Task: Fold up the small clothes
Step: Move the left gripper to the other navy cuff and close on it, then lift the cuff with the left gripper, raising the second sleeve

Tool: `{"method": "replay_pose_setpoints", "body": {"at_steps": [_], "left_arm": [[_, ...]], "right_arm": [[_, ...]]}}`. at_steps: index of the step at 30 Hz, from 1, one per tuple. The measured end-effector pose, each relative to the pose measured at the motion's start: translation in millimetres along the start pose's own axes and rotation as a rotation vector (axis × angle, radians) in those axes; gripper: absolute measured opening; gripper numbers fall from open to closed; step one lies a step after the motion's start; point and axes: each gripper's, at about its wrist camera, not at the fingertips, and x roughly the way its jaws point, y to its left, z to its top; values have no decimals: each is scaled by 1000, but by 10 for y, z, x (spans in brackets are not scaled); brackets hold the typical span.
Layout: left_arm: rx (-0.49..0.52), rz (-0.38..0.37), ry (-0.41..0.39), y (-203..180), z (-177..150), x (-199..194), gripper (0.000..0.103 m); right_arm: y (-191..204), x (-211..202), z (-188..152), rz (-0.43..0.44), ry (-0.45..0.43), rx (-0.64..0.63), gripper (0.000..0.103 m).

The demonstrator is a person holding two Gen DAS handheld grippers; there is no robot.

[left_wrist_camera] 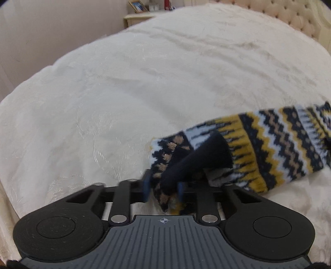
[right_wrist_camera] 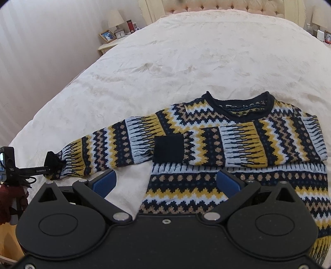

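Observation:
A knitted sweater (right_wrist_camera: 238, 144) in navy, yellow, white and tan zigzags lies flat on the cream bed cover (right_wrist_camera: 165, 62). One sleeve is folded across the chest, its dark cuff (right_wrist_camera: 168, 148) resting near the middle. The other sleeve (left_wrist_camera: 269, 144) stretches out to the left. My left gripper (left_wrist_camera: 163, 188) is shut on that sleeve's end, with the dark cuff (left_wrist_camera: 198, 159) bunched just beyond the blue pads (left_wrist_camera: 146, 187). The right wrist view shows the left gripper (right_wrist_camera: 48, 168) at the far left. My right gripper (right_wrist_camera: 165, 184) hovers open over the sweater's lower left corner, holding nothing.
A padded headboard (right_wrist_camera: 227, 6) runs along the far end of the bed. A nightstand (right_wrist_camera: 107, 44) at the far left carries a photo frame, a lamp and a red bottle. The bed's left edge drops off close to the left gripper. A dark red sleeve (right_wrist_camera: 8, 202) shows at lower left.

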Motion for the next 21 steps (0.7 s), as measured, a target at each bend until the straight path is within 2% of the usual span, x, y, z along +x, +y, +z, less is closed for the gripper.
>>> {"method": "replay_pose_setpoints", "body": {"at_steps": [4,8,14,21], "left_arm": [[-156,-81,-64,117,78,-187,7],[-229,-144,-125,110,235,-448,7],[-235,-241,-217,-248,540,-864,7],[-178,-350,-290,-1096,856,-1134,7]], "right_arm": [[-80,-27,-48,-2,6,22,103],[-187,-24,-105,8,17,53,103],[-385,-26,-177,45,31,87,103],[-797,-118,-177,88,30,122,103]]}}
